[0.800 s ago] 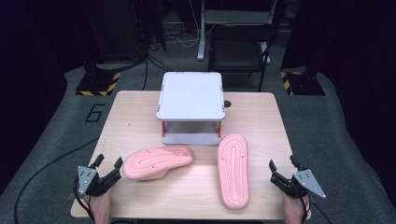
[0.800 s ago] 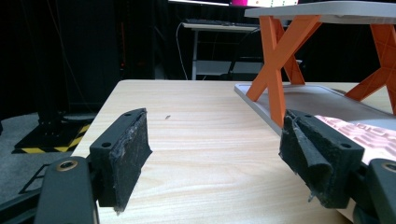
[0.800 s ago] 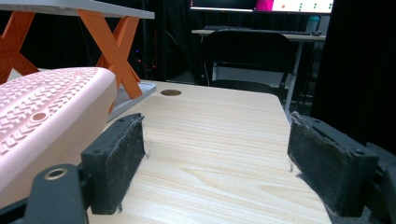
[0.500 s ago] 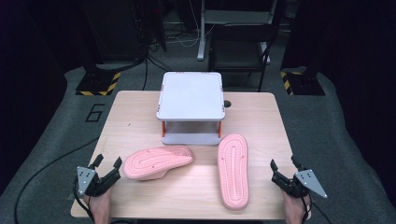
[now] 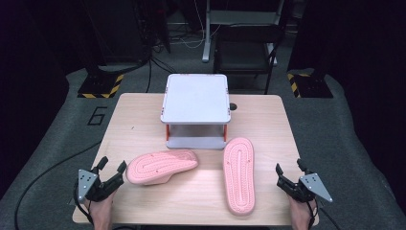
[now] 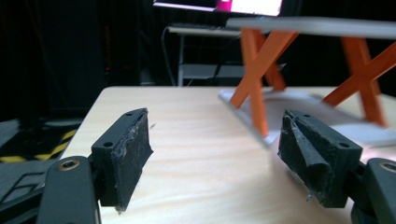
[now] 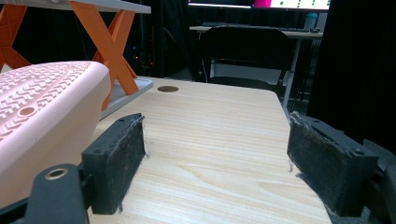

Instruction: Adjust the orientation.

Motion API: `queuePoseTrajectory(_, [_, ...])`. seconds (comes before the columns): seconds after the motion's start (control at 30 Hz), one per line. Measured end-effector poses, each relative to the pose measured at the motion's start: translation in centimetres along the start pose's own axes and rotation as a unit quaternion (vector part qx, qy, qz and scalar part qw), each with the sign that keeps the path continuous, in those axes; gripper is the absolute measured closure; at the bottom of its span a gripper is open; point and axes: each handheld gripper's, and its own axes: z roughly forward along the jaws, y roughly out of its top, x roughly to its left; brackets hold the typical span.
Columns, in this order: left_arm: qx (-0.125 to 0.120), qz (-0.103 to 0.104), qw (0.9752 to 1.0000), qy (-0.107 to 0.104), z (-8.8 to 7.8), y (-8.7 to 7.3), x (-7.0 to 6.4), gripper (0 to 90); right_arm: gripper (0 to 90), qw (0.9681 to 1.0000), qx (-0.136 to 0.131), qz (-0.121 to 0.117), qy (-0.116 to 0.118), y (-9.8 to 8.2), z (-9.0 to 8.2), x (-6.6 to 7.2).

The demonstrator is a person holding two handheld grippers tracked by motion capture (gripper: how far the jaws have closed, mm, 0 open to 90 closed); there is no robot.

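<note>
Dark lab floor w/ yellow-black hazard tape is surrounding a pale wooden table (image 5: 143, 120), and a white numeral "6" (image 5: 97, 115) is reading off the grey floor mat at left. Two pink ribbed rubber slippers are lying sole-up on the tabletop: the left slipper (image 5: 162, 166) is resting crosswise nr the front-left, the right slipper (image 5: 239, 173) is lying lengthwise, well apart from it. Behind them a small white shelf stand w/ orange X-shaped legs (image 5: 196, 108) is standing at the table's centre-back.

At the front-left corner the person's left hand is holding the left gripper (image 5: 111, 171) low over the table edge, pointing twd the left slipper's heel; its jaws are standing apart w/ only bare wood between them. At the front-right corner the right gripper (image 5: 289, 172) is hovering level nr the table edge, aimed inward, jaws spread wide & gripping nothing; the right slipper's edge is lying just beside its left pad (image 7: 116, 161) in the right gripper view.
</note>
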Motion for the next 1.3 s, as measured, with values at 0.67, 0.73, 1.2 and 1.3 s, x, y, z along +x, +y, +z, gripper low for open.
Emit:
queuePoseTrajectory(0.67, [0.053, 0.050, 0.9919, -0.104, -1.7, 1.9, -3.0, 25.9, 18.6, 0.9999, -0.009, 0.010, -0.005, 0.3, -0.4, -0.5])
queuePoseTrajectory(0.73, [0.061, 0.056, 0.9903, -0.111, -2.2, 1.7, -3.2, 25.9, 18.7, 0.9999, -0.008, 0.010, -0.002, 0.3, -0.4, -0.4])
queuePoseTrajectory(1.2, [0.110, 0.065, 0.9828, -0.133, -2.4, 0.2, -3.0, 25.6, 19.2, 1.0000, -0.003, 0.004, 0.002, 0.3, -0.4, -0.1])
queuePoseTrajectory(1.3, [0.118, 0.073, 0.9820, -0.127, -2.1, 0.0, -3.1, 26.0, 19.3, 1.0000, -0.001, 0.003, 0.002, 0.3, -0.4, -0.2])
